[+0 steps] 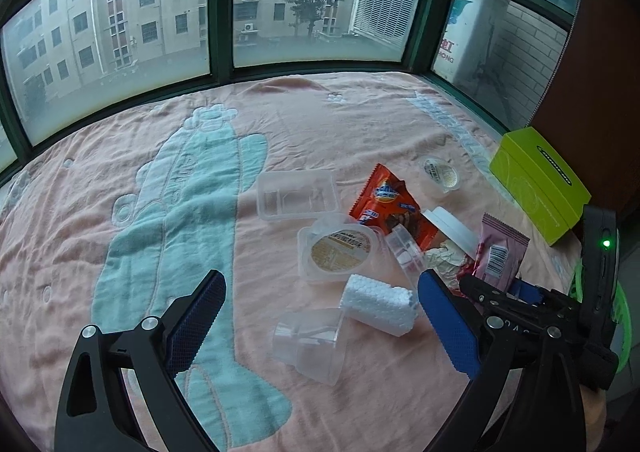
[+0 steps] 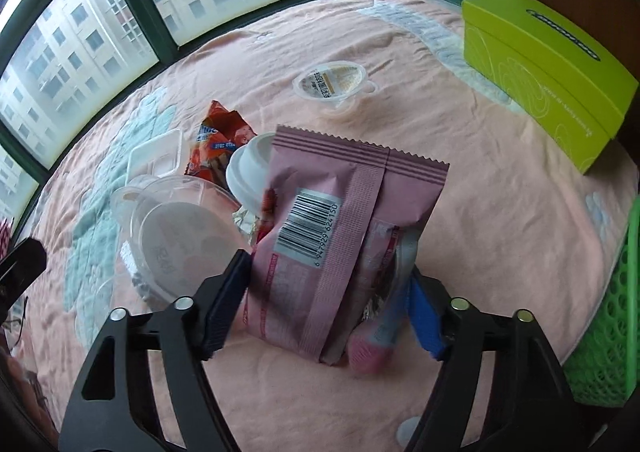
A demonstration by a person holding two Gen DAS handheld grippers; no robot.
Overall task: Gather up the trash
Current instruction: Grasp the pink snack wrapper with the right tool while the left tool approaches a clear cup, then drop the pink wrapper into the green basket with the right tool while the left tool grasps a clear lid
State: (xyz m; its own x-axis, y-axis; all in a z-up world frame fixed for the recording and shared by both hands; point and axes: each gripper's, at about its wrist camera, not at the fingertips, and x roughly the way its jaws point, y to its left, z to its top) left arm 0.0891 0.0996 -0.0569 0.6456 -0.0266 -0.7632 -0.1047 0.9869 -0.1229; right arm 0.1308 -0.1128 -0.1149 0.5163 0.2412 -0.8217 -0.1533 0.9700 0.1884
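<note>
Green mesh basket just right of the right tongs; contents hidden. Right tongs partly open, pink foil wrapper upright between the pads; whether they press it is unclear. Left tongs wide open, empty, over a clear plastic cup and white foam roll on the pink towelling.

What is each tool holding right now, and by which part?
The right tool grips the pink foil snack packet by its lower end. The left tool is open, holding nothing.
</note>
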